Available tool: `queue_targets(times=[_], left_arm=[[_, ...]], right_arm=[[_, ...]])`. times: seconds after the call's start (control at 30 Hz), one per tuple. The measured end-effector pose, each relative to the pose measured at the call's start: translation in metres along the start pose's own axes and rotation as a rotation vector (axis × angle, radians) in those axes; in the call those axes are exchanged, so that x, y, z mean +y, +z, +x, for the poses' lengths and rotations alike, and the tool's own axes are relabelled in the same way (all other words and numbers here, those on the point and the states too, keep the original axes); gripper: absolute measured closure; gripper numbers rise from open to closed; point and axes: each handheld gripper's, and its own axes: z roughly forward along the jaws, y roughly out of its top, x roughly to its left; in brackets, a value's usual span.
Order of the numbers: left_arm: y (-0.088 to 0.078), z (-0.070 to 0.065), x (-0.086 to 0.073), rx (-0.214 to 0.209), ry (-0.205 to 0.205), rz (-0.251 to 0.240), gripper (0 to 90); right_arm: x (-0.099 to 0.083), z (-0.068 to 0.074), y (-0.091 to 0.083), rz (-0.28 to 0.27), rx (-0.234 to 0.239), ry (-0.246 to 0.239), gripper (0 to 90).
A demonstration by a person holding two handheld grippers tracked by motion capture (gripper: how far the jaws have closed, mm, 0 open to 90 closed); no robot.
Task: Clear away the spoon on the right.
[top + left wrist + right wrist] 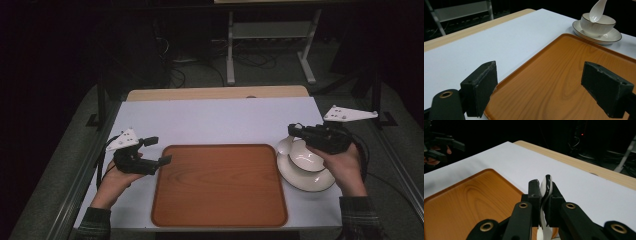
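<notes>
My right gripper (543, 188) is shut on the handle of a white ceramic spoon (547, 182). In the left gripper view the spoon (597, 11) hangs bowl-end down over a white bowl (596, 25) that sits on a white plate (610, 38). In the high view the right gripper (294, 131) is above the bowl (306, 161) at the table's right. A wooden tray (220, 185) lies in the middle. My left gripper (159, 150) stands open at the tray's left edge, and its jaws hold nothing (542, 83).
The white tabletop (215, 120) has bare room behind the tray. A strip of light wood (215, 93) runs along its far edge. Beyond it are a dark floor, cables and a white stand (270, 30).
</notes>
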Motion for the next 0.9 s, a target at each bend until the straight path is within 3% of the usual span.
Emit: queue_targets(times=[0.3, 0.9], left_arm=[[0.000, 0.000, 0.000, -0.002, 0.000, 0.000, 13.1], [-0.002, 0.001, 0.000, 0.001, -0.003, -0.005, 13.1]], right_arm=[[0.000, 0.012, 0.014, 0.033, 0.066, -0.008, 84.0], [-0.016, 0.040, 0.057, 0.188, 0.165, -0.066, 83.9]])
